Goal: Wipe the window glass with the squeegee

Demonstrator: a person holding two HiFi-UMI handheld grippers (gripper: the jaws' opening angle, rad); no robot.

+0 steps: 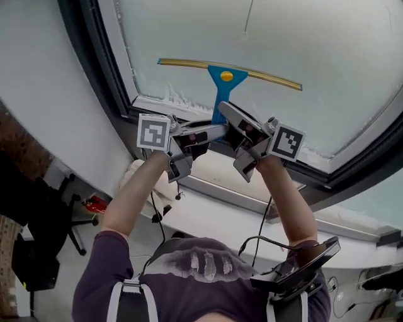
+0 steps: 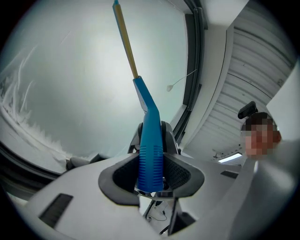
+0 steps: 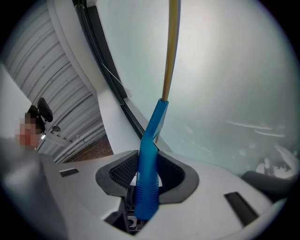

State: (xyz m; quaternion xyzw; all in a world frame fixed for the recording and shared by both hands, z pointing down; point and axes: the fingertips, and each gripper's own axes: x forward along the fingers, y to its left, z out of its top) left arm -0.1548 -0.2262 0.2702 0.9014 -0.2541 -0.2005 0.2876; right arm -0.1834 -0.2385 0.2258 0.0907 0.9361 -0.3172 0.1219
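Observation:
The squeegee (image 1: 222, 78) has a blue handle and a long brass-coloured blade lying across the lower window glass (image 1: 315, 50). Both grippers hold its handle from below. My left gripper (image 1: 211, 132) is shut on the handle from the left, and my right gripper (image 1: 230, 121) is shut on it from the right. In the left gripper view the ribbed blue handle (image 2: 151, 157) sits clamped between the pads, and the blade (image 2: 125, 40) runs up over the glass. In the right gripper view the handle (image 3: 146, 185) is likewise clamped, with the blade (image 3: 171, 47) above it.
White soap foam (image 1: 178, 98) clings to the glass just above the dark window frame (image 1: 104, 69). A white sill (image 1: 233, 192) runs below. A thin cord (image 1: 248, 16) hangs over the glass. A dark chair (image 1: 38, 251) stands at the lower left, with a red item (image 1: 96, 204) near it.

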